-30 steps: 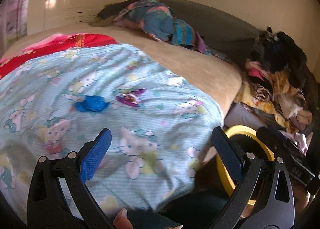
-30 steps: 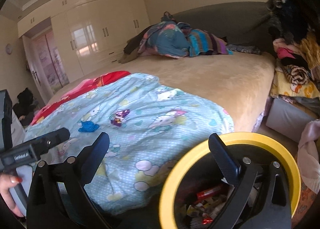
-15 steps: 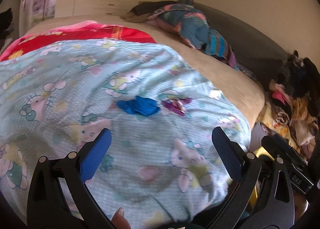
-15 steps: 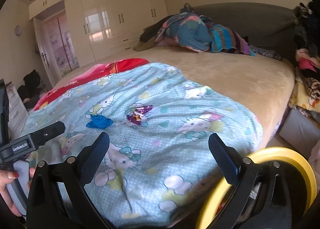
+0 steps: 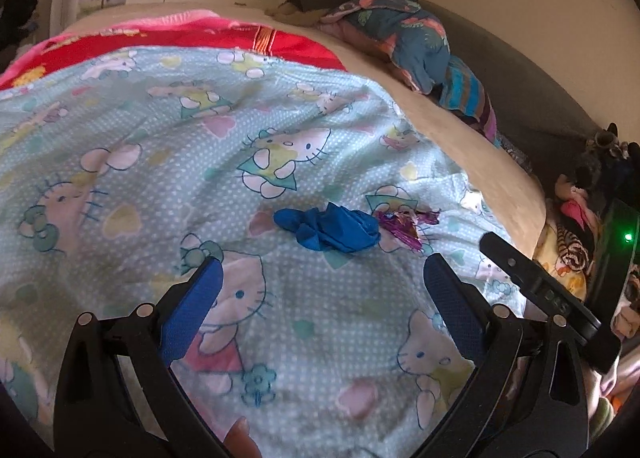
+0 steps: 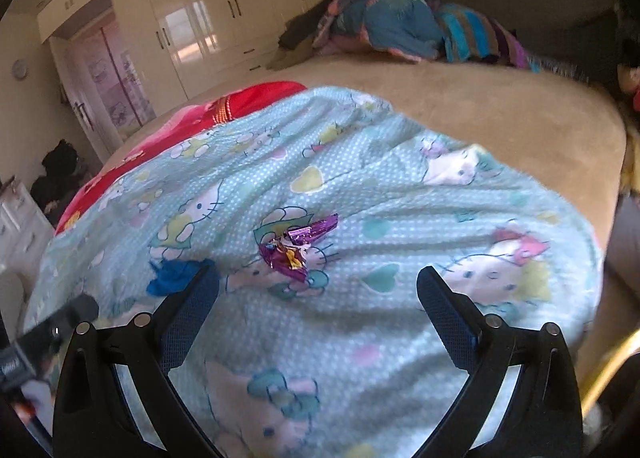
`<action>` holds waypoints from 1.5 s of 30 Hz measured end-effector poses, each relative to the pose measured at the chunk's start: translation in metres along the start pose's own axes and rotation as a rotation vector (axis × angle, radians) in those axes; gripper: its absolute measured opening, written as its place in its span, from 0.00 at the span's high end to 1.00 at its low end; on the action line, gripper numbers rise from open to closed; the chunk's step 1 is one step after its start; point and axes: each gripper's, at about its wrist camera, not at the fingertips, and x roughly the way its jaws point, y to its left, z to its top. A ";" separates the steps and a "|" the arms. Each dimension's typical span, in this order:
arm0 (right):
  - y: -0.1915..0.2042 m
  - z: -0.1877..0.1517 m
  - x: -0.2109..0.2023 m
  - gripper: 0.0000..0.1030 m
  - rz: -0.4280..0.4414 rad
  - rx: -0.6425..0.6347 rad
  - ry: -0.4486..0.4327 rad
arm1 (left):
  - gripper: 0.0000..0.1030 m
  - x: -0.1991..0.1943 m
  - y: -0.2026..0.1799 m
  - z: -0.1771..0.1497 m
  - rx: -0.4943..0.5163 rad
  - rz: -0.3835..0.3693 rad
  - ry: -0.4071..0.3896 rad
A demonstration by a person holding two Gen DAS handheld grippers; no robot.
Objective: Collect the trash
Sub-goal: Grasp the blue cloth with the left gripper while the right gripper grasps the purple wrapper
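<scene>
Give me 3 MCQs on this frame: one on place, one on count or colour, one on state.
1. Where does the purple wrapper lie?
A. on the cartoon-print blanket
B. on the floor
C. in the left claw

2. What colour is the crumpled piece beside the wrapper?
A. yellow
B. blue
C. white

3. How do the two claws stand?
A. both shut on trash
B. left shut, right open
C. both open, holding nothing

Key: 1 A, the wrapper rests on the printed blanket ahead of the right claw. 2 B, the left wrist view shows it blue. 3 C, the left claw and the right one both show spread fingers with only blanket between them.
</scene>
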 end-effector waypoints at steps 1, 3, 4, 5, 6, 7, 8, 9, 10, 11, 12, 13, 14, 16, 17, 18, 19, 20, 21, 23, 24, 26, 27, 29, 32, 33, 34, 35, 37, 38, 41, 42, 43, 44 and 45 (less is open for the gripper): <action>0.000 0.001 0.005 0.06 0.002 0.006 0.008 | 0.10 0.006 0.001 0.002 -0.005 -0.004 0.009; 0.001 0.005 0.017 0.06 0.004 0.022 0.024 | 0.10 0.013 0.003 0.004 -0.008 -0.010 0.018; 0.002 0.006 0.022 0.06 0.007 0.023 0.028 | 0.10 0.016 0.004 0.005 -0.008 -0.013 0.021; 0.004 0.007 0.026 0.06 0.009 0.025 0.034 | 0.10 0.021 0.003 0.006 -0.004 -0.012 0.025; 0.006 0.009 0.032 0.06 0.014 0.028 0.043 | 0.10 0.024 0.003 0.007 0.001 -0.006 0.028; 0.006 0.011 0.036 0.06 0.017 0.034 0.046 | 0.10 0.026 0.003 0.008 0.004 -0.004 0.030; 0.007 0.013 0.040 0.06 0.017 0.040 0.049 | 0.10 0.030 0.003 0.009 0.009 -0.002 0.032; 0.008 0.015 0.046 0.06 0.017 0.047 0.054 | 0.10 0.032 0.003 0.009 0.011 -0.005 0.032; 0.009 0.018 0.051 0.07 0.016 0.053 0.060 | 0.10 0.034 0.003 0.010 0.012 -0.012 0.031; 0.010 0.020 0.056 0.07 0.010 0.056 0.063 | 0.10 0.036 0.003 0.010 0.012 -0.016 0.032; 0.010 0.021 0.063 0.08 -0.002 0.058 0.071 | 0.10 0.039 0.003 0.010 0.012 -0.021 0.033; 0.011 0.023 0.068 0.11 -0.011 0.059 0.082 | 0.10 0.041 0.002 0.011 0.012 -0.023 0.033; 0.012 0.024 0.075 0.16 -0.017 0.062 0.098 | 0.10 0.044 0.002 0.011 0.012 -0.024 0.035; 0.011 0.025 0.084 0.23 -0.014 0.074 0.121 | 0.10 0.048 0.002 0.011 0.012 -0.033 0.041; 0.011 0.026 0.088 0.26 -0.008 0.080 0.130 | 0.10 0.051 0.000 0.011 0.017 -0.036 0.043; 0.010 0.026 0.092 0.31 0.010 0.086 0.136 | 0.11 0.053 0.000 0.011 0.021 -0.037 0.045; 0.009 0.026 0.094 0.43 0.027 0.093 0.142 | 0.11 0.055 -0.001 0.011 0.023 -0.038 0.049; 0.007 0.025 0.096 0.57 0.038 0.101 0.151 | 0.13 0.057 -0.002 0.010 0.021 -0.043 0.054; 0.005 0.024 0.096 0.63 0.043 0.105 0.151 | 0.15 0.059 -0.002 0.011 0.018 -0.047 0.056; 0.002 0.021 0.092 0.74 0.069 0.104 0.137 | 0.18 0.062 -0.004 0.011 0.009 -0.057 0.059; 0.002 0.020 0.090 0.74 0.071 0.099 0.131 | 0.21 0.064 -0.004 0.011 0.006 -0.060 0.059; 0.000 0.015 0.082 0.75 0.082 0.086 0.113 | 0.27 0.068 -0.005 0.011 -0.001 -0.068 0.065; -0.002 0.012 0.076 0.75 0.085 0.082 0.102 | 0.31 0.070 -0.006 0.012 -0.004 -0.071 0.069; -0.006 0.006 0.066 0.75 0.094 0.084 0.087 | 0.40 0.073 -0.007 0.011 -0.015 -0.081 0.078; -0.012 -0.002 0.046 0.75 0.102 0.086 0.055 | 0.60 0.076 -0.009 0.009 -0.034 -0.100 0.082; -0.014 -0.005 0.039 0.75 0.099 0.081 0.045 | 0.68 0.077 -0.010 0.008 -0.043 -0.113 0.084; -0.016 -0.009 0.030 0.75 0.094 0.072 0.034 | 0.72 0.076 -0.011 0.007 -0.045 -0.115 0.084; -0.017 -0.012 0.024 0.75 0.093 0.067 0.024 | 0.77 0.075 -0.012 0.005 -0.043 -0.114 0.082; -0.021 -0.019 0.009 0.75 0.088 0.065 -0.001 | 0.82 0.071 -0.014 0.001 -0.043 -0.130 0.080; -0.022 -0.022 0.002 0.75 0.089 0.063 -0.012 | 0.85 0.069 -0.015 -0.001 -0.041 -0.136 0.079; -0.023 -0.033 -0.019 0.75 0.080 0.038 -0.039 | 0.87 0.060 -0.023 -0.007 -0.023 -0.162 0.075; -0.024 -0.036 -0.027 0.75 0.084 0.032 -0.046 | 0.88 0.056 -0.026 -0.009 -0.015 -0.170 0.073; -0.023 -0.038 -0.033 0.75 0.086 0.024 -0.056 | 0.88 0.051 -0.031 -0.013 -0.004 -0.182 0.072; -0.023 -0.040 -0.039 0.75 0.085 0.017 -0.062 | 0.88 0.048 -0.034 -0.015 0.003 -0.192 0.071; -0.022 -0.043 -0.046 0.75 0.081 0.005 -0.071 | 0.88 0.044 -0.038 -0.017 0.016 -0.202 0.069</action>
